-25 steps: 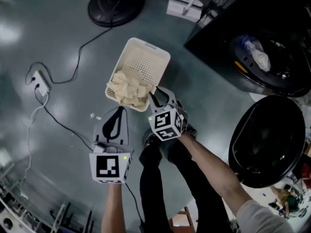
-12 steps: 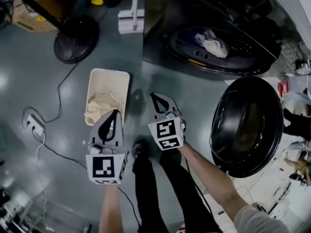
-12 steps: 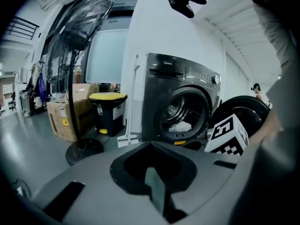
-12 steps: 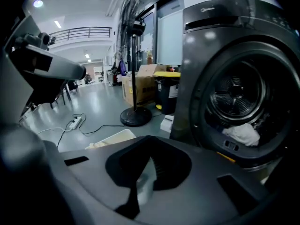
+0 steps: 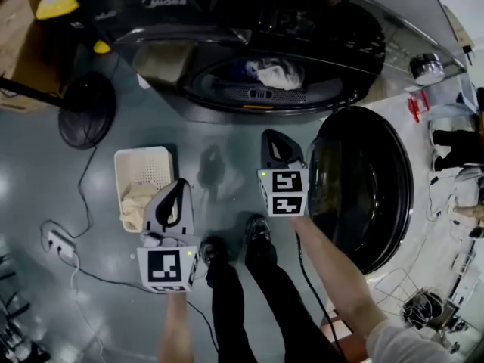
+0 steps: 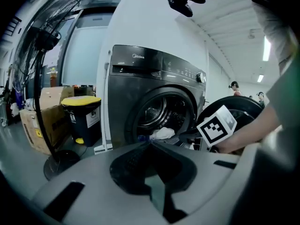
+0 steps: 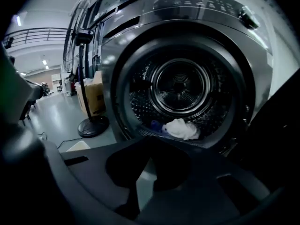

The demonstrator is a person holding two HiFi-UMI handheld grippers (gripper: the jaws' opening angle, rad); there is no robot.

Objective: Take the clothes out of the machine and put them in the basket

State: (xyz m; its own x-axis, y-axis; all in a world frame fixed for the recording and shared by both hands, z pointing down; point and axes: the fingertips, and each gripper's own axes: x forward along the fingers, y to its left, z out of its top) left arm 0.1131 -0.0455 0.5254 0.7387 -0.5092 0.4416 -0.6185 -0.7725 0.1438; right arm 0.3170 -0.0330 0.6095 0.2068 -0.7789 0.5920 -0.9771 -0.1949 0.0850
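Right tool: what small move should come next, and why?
Probably open the right tool and reach toward the white cloth. Its jaws are together with nothing between them, it points into the open machine, and that cloth lies at the drum's front edge.

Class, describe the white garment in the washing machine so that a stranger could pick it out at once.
Find the dark front-loading washing machine with its round door swung open. At the front lip of its drum lies a crumpled white garment. It is the only white piece there; the smaller item beside it is blue.
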